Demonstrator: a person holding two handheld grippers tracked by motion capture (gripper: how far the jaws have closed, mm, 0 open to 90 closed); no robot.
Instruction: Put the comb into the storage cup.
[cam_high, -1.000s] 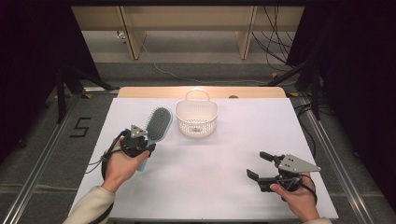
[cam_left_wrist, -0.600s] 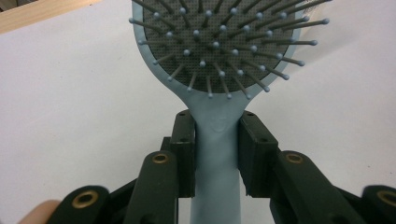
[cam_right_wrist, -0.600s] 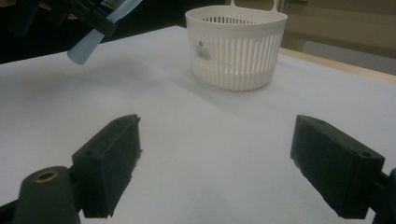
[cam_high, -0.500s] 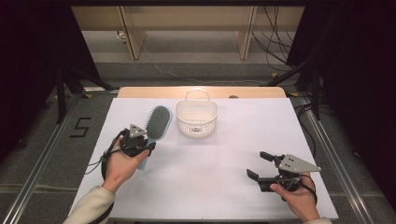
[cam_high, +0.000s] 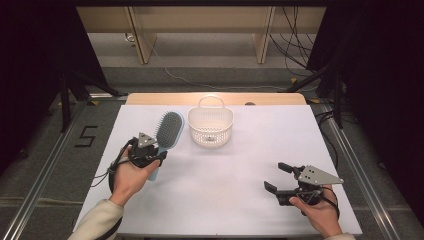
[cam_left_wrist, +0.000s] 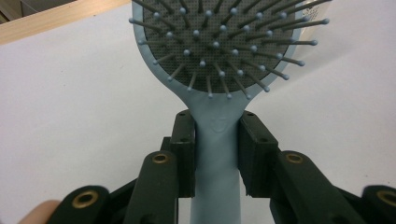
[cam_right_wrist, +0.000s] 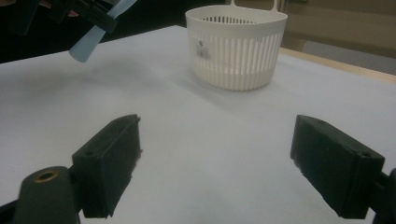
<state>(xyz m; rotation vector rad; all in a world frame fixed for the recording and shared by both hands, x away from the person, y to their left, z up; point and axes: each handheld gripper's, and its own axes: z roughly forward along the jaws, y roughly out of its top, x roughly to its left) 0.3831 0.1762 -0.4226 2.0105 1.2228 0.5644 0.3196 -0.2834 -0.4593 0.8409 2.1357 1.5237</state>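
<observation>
The white desk (cam_high: 225, 170) is mostly bare, so plenty of open room is seen across the middle and lower part of the frame, with wide margins toward the right edge too. A strip of bare wood is left along the far edge, just behind the basket.

The left tongs (cam_high: 150, 150) are seen at centre left, clenched on the handle of the blue hairbrush (cam_high: 167, 132); in the left gripper view the handle (cam_left_wrist: 217, 158) is pinched between both pads, bristles facing up. The brush head is held just left of the white basket (cam_high: 211, 131), not touching it.

The right tongs (cam_high: 277, 177) are parked at lower right, released, jaws wide apart with nothing between them, well apart from everything.

One small label is seen in the basket; anything else can't be made out.
</observation>
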